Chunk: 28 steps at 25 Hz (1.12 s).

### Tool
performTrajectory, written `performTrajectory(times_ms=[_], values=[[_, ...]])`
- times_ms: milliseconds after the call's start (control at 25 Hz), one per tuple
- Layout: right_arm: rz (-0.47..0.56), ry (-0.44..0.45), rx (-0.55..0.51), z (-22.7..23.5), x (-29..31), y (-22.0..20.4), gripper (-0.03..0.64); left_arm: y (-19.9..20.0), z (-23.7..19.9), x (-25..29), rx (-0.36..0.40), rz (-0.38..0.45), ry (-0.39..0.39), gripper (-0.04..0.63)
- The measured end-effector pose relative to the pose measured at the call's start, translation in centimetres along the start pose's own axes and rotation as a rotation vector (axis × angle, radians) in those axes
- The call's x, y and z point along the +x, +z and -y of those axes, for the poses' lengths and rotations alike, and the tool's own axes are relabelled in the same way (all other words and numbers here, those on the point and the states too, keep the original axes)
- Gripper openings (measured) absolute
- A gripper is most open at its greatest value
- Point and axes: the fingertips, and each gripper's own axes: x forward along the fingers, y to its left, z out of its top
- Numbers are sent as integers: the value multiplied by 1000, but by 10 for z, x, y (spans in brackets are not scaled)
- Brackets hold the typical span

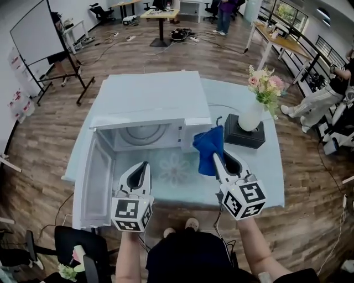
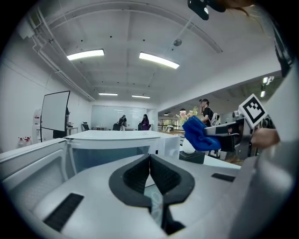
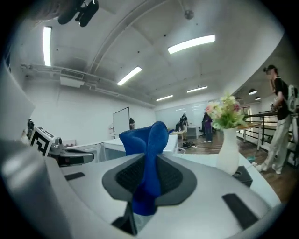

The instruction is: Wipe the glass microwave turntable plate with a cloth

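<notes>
The glass turntable plate (image 1: 175,168) lies flat on the pale table (image 1: 265,166), in front of the white microwave (image 1: 146,99), whose door (image 1: 97,182) hangs open to the left. My right gripper (image 1: 215,157) is raised above the plate's right side and is shut on a blue cloth (image 1: 209,145). That cloth (image 3: 145,140) sticks up from between the jaws of the right gripper (image 3: 148,156). My left gripper (image 1: 145,166) hovers over the plate's left edge. The left gripper (image 2: 149,158) has its pads together and holds nothing.
A white vase of flowers (image 1: 251,113) stands on a black box (image 1: 243,135) at the table's right. A roller ring (image 1: 145,134) lies inside the microwave cavity. A whiteboard (image 1: 36,33) and desks (image 1: 160,14) stand farther off; a person (image 1: 321,97) sits at the right.
</notes>
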Motion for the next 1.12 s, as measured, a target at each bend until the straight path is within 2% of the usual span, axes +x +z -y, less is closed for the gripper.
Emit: performTrajectory(times_ms=[120,240,560,760,1120], values=[[87,-116,64,36,-23,3,58,7,10,16,8,9,-28,5],[132,-219,101,66,-41,-3,58,7,17,28,15,7,-49,5],[113,-356,38,99,-61,-34,58,0,29,53,17,-6,-70,5],[94,-379,10,105,-62,-43,58,-2,40,63,51,-3,-75,5],[98,-380,47,110,-64,-50,58,-2,59,67,55,11,-84,5]])
